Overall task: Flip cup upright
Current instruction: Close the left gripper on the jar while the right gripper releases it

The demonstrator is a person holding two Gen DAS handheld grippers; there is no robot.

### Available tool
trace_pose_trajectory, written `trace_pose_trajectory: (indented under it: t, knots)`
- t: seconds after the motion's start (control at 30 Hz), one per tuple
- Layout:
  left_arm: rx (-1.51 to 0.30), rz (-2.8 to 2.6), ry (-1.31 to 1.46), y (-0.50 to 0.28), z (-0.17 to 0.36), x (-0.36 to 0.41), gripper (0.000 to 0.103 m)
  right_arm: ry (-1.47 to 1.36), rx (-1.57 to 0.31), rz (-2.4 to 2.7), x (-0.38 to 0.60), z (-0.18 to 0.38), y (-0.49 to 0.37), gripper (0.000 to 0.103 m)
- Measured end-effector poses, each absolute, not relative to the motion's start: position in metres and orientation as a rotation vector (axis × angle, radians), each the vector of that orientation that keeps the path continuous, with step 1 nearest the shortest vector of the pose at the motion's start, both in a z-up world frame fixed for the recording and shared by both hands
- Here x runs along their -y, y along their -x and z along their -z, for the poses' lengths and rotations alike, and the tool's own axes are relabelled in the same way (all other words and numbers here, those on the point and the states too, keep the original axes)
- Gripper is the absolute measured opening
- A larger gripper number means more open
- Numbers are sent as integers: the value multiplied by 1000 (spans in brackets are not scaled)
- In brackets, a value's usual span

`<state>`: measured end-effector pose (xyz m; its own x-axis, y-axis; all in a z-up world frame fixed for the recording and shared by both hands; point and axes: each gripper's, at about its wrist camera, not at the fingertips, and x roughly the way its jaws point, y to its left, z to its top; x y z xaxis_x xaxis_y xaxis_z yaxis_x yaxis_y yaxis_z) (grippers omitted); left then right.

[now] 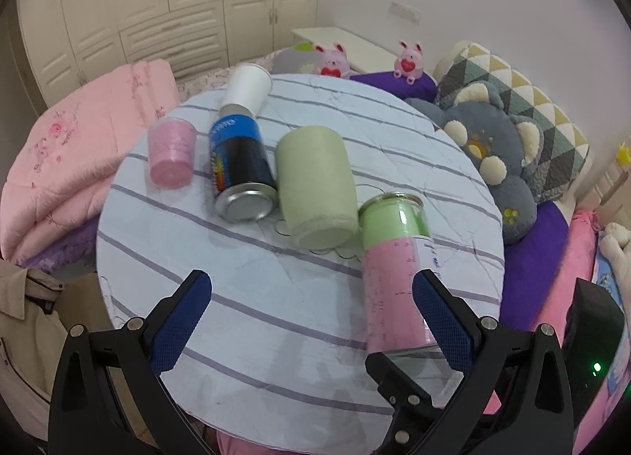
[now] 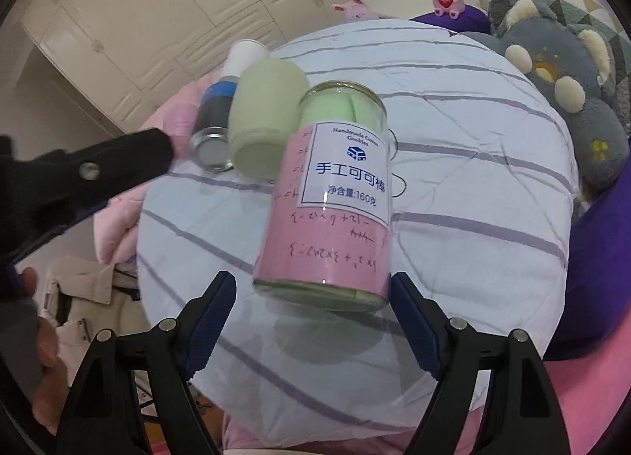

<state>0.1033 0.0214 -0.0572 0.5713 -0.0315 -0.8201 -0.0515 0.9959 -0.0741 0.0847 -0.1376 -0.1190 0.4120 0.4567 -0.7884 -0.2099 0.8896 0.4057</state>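
**A:** Right, what carries everything?

**B:** I see a round surface (image 1: pixel 276 297) under a pale cloth with purple stripes, set against a bed with a folded pink quilt (image 1: pixel 71 163) on one side and a grey bear plush (image 1: pixel 489 155) on the other.

**A:** And my two tools?

**B:** My left hand-held gripper (image 1: pixel 311 297) hangs over the near part of the cloth, its blue pads spread wide with nothing between them. My right hand-held gripper (image 2: pixel 311 297) is just as wide apart and grips nothing; the base of the glass jar (image 2: pixel 331 194) sits just ahead of its fingertips, roughly centred in the gap, and I can't tell whether either pad touches it.

**A:** Describe the jar.

**B:** It lies on its side, mouth pointing away from me, pink and green paper inside, a white printed label facing up.

**A:** The rest?

**B:** Next to the jar's mouth lies a pale green cup (image 1: pixel 315 187), on its side with its flat end towards me. A spray can (image 1: pixel 240 167), blue and black, lies against its left, metal bottom facing me. Behind the can a white paper cup (image 1: pixel 248 88) lies tipped over. Left of the can, apart from it, is a small pink cup (image 1: pixel 171 153), also on its side.
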Motion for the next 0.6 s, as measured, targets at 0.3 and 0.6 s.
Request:
trace_pose_trajectory:
  t: [0.3,0.6]
  knots:
    - [-1040,47,33,-132,69,37,103,-232,-985,-411,184,102,-81,81]
    - [-1164,23,30,-165,95,62,103,-184,-982,-410,211,107,-102,81]
